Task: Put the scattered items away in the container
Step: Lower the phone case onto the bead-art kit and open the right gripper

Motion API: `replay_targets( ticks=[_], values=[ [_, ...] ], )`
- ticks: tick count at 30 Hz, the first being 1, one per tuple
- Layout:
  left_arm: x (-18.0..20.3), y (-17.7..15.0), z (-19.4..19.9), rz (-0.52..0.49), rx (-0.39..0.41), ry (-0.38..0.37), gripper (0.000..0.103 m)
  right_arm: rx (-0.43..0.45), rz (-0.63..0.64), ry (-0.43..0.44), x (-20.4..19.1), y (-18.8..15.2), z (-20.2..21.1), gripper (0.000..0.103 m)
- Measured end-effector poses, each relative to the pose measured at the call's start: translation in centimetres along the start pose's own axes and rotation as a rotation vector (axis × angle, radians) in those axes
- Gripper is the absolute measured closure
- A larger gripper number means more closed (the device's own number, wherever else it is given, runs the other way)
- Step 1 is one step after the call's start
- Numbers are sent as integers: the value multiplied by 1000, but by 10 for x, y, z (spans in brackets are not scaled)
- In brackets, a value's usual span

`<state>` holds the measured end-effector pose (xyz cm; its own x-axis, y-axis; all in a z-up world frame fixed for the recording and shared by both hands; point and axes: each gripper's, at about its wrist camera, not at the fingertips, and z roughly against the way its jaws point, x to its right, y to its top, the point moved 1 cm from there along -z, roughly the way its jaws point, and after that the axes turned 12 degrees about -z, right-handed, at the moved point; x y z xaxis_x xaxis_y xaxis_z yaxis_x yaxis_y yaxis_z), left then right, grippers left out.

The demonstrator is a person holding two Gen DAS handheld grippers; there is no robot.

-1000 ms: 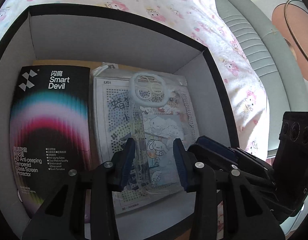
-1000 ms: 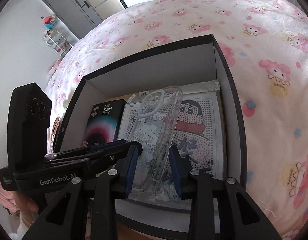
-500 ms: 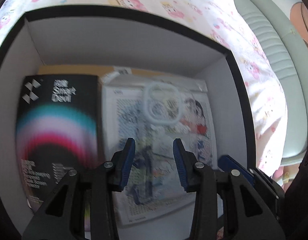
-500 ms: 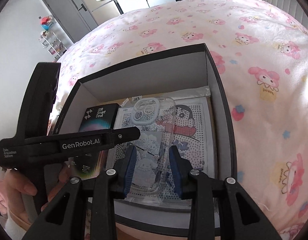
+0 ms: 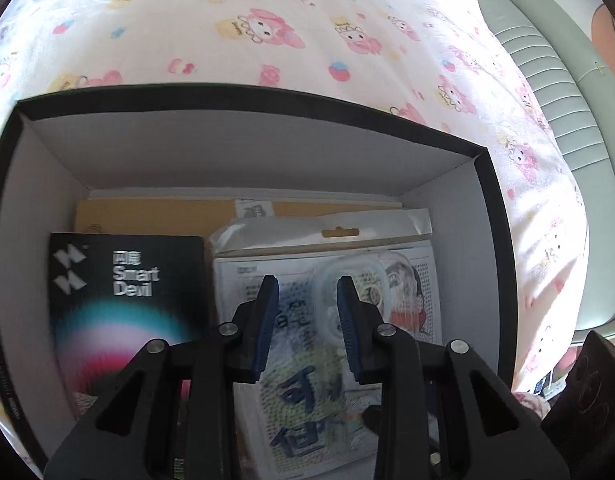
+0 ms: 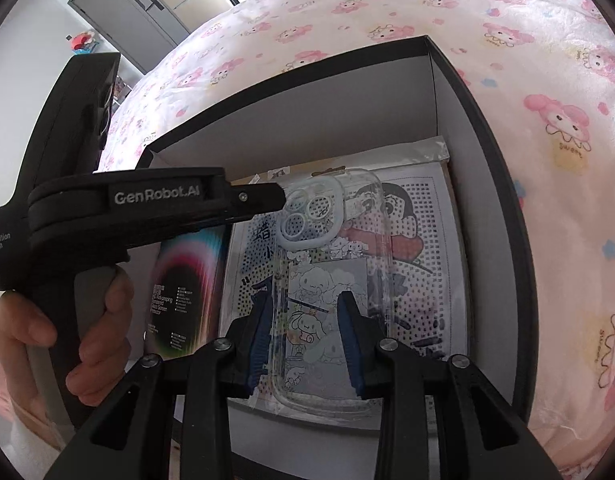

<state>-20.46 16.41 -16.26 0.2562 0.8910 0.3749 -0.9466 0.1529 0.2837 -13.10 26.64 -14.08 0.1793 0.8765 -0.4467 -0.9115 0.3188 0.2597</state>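
the black-rimmed box (image 6: 503,184) sits on the bed (image 6: 547,80), and the clear phone case (image 6: 331,280) lies flat inside it on top of the bagged dotted picture sheet (image 6: 423,264). the dark "smart devil" package (image 5: 123,300) lies at nine o'clock of the case. the right gripper (image 6: 303,336) has its jaws pinching the case's near end. the left gripper (image 5: 305,326) hovers over the sheet, jaws as closed as they get, nothing held.
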Motion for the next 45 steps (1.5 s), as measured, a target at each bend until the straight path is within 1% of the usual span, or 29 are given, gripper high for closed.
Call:
replay_targets(
  ticks=[2, 5, 8, 10, 12, 14, 15, 17, 21, 23, 24, 28, 30, 32, 35, 37, 40, 43, 45],
  values=[
    [-5, 5, -5, 23, -23, -61, 73, -12, -4, -6, 0, 3, -3, 73],
    [6, -1, -6, 0, -30, -87, 74, -14, -5, -13, 1, 3, -4, 73],
    [9, -11, -1, 6, -53, -155, 73, -11, -7, -8, 3, 0, -1, 72],
    [5, -22, 9, 33, -40, -163, 73, -10, -13, -1, 5, -3, 2, 72],
    [-3, -34, 21, 78, -9, -149, 73, 0, -9, -5, 6, -9, 9, 72],
    [-8, -45, 28, 99, -1, -132, 74, 18, 2, -17, 6, -14, 18, 72],
    [-9, -50, 28, 107, -6, -137, 74, 25, 5, -20, 7, -16, 21, 72],
    [-8, -58, 26, 127, -31, -178, 74, 24, 1, -19, 8, -17, 22, 72],
    [0, -76, 24, 181, -68, -295, 73, 15, 4, -42, 10, -29, 27, 72],
    [0, -87, 21, 225, -85, -352, 73, 34, 30, -54, 7, -33, 32, 72],
    [1, -90, 19, 235, -89, -369, 72, 45, 34, -64, 8, -34, 36, 72],
    [6, -96, 19, 245, -102, -379, 72, 64, 36, -90, 3, -34, 43, 72],
    [7, -99, 28, 241, -87, -368, 72, 74, 33, -78, 4, -34, 44, 72],
    [7, -104, 36, 234, -75, -352, 72, 83, 33, -85, 3, -35, 47, 72],
    [12, -108, 31, 227, -109, -356, 71, 99, 19, -80, 4, -36, 53, 72],
    [17, -110, 22, 230, -131, -369, 70, 102, 10, -74, 6, -35, 54, 72],
    [27, -111, 15, 229, -139, -399, 70, 112, -8, -115, 12, -33, 55, 71],
    [35, -112, 17, 209, -138, -417, 70, 126, -23, -104, 18, -33, 61, 71],
    [38, -115, 22, 197, -129, -440, 68, 124, -47, -74, 23, -32, 64, 71]
  ],
)
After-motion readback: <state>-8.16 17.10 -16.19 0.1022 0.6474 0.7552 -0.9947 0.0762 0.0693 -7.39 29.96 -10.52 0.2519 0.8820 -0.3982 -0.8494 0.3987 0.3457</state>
